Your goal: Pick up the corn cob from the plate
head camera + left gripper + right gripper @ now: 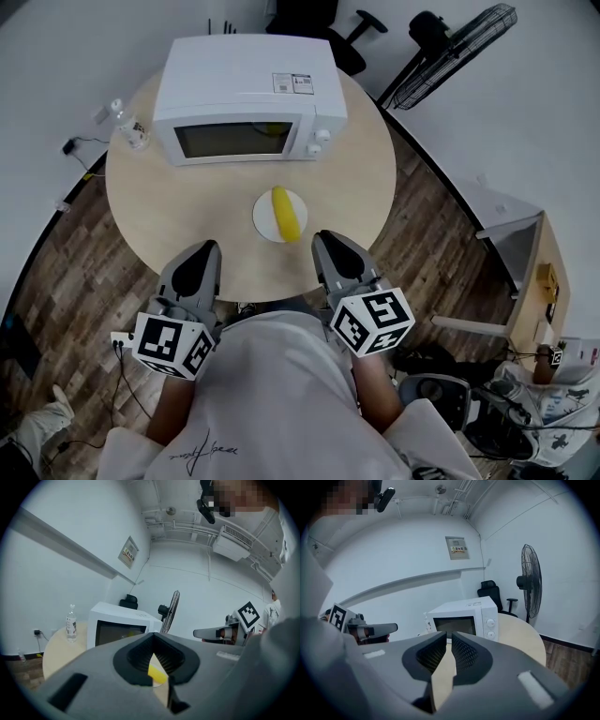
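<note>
A round, pale wooden table [141,187] stands in a white-walled room. It carries a white microwave [248,94] and a water bottle [131,127] on its far side. The corn cob [285,214] lies on a small white plate [262,214] ahead of both grippers. It is a little to the left of the right gripper [323,239] and well to the right of the left gripper [208,248], with its length pointing away from them. Neither gripper touches it.

The right gripper's jaws stand only a narrow slit apart and hold nothing. The left gripper's jaws meet at their tips and are also empty.

The main risk, as I judge it, is that the slit looks far too narrow for the cob. If the jaws advance like this, they would strike it rather than straddle it. The rounded cob could then roll off the plate, or the light plate could slide across the table.

The right gripper view shows no cob at all, only a strip of table through the gap. The left gripper view catches just a yellow sliver. Something yellowish shows behind the microwave glass, but I cannot tell what it is.
</note>
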